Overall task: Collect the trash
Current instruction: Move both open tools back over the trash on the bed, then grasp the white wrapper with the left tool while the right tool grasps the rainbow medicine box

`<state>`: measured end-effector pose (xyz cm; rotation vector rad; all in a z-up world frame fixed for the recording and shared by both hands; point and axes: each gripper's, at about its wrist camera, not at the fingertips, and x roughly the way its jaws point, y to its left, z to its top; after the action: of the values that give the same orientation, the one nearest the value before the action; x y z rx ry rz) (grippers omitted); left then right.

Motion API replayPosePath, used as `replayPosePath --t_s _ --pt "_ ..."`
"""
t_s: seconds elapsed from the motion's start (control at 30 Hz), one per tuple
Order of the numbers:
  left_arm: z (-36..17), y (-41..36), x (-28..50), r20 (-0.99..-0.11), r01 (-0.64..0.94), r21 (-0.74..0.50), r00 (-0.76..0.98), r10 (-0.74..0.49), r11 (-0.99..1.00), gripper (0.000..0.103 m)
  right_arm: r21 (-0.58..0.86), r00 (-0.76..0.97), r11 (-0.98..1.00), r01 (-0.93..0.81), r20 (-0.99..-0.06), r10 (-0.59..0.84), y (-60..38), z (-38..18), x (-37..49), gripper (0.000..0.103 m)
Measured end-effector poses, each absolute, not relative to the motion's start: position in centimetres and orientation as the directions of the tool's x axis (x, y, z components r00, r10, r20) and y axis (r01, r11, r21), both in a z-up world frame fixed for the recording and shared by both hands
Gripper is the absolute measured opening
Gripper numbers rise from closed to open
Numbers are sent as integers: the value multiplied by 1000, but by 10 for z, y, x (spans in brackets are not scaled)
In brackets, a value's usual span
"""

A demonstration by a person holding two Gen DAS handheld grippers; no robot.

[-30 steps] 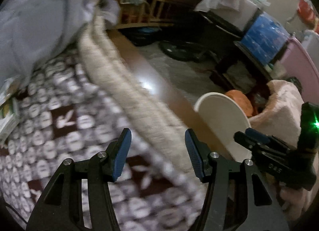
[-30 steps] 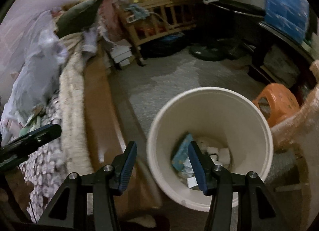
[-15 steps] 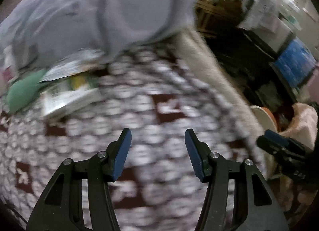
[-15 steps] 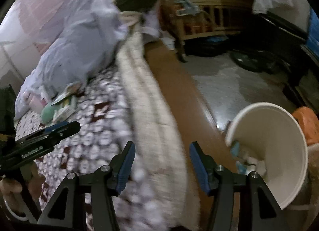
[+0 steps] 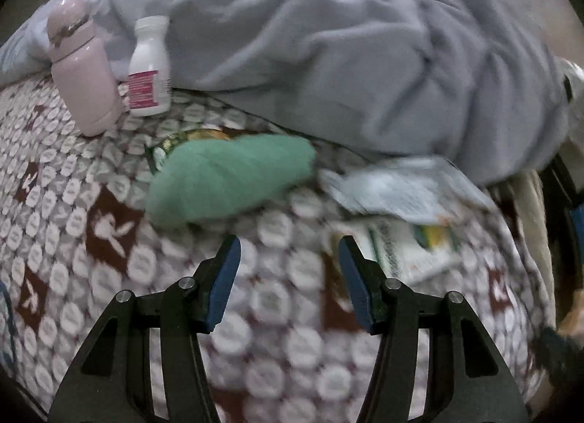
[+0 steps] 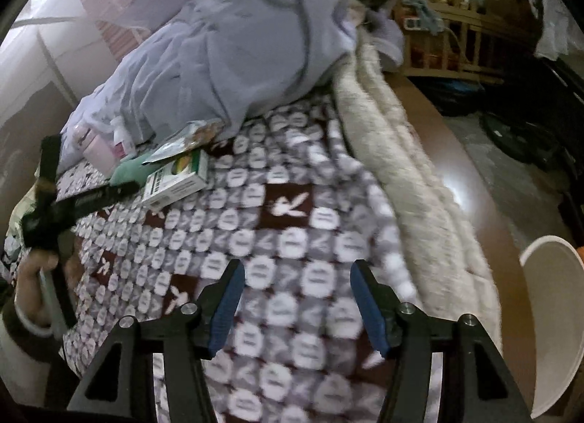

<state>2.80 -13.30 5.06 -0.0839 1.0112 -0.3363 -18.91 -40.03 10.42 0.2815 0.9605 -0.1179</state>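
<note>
Left wrist view shows the left gripper [image 5: 288, 277] hanging over a patterned bedspread [image 5: 109, 240], its jaws spread with nothing between them. Taking the crumpled green cloth [image 5: 230, 176] as the landmark: it lies just beyond the gripper's left fingertip, apart from it. To the right of the green cloth lies a flat foil packet [image 5: 394, 189], and just nearer the camera than that packet a small white-and-green carton [image 5: 408, 247], close beside the right fingertip; blur hides whether they touch. Beyond the green cloth to its left stand a pink bottle [image 5: 82, 69] and a white pill bottle [image 5: 149, 65], against a heaped grey blanket [image 5: 346, 39].

Right wrist view shows the right gripper [image 6: 294, 299] over the same bedspread, well apart from the carton [image 6: 179, 178], jaws apart and empty, having just been opening. A white bin [image 6: 554, 331] stands on the floor at the far right, beyond the bed's fleecy cream edge [image 6: 408, 182].
</note>
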Motion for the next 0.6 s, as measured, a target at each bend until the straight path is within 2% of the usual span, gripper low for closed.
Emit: replayPosePath --t_s 0.13,0.27,0.33,0.5,0.6 --pt "40 -133 49 -822 237 -255 458 -340 937 54 179 562 959 220 -827 25 -397 102 -185 58" --pt "31 -156 52 -835 303 -256 408 -368 918 54 173 552 957 232 -834 17 -399 99 -183 58" --pt "26 -165 44 -841 365 -273 359 -405 890 54 173 550 954 243 -835 11 -403 98 -184 59" --pt "28 -192 -1 -791 488 -440 187 -582 754 54 189 557 939 287 -830 -3 -416 100 -187 59" --pt "35 -211 -30 -784 558 -448 131 -607 699 54 224 565 923 313 -825 8 -421 100 -184 60"
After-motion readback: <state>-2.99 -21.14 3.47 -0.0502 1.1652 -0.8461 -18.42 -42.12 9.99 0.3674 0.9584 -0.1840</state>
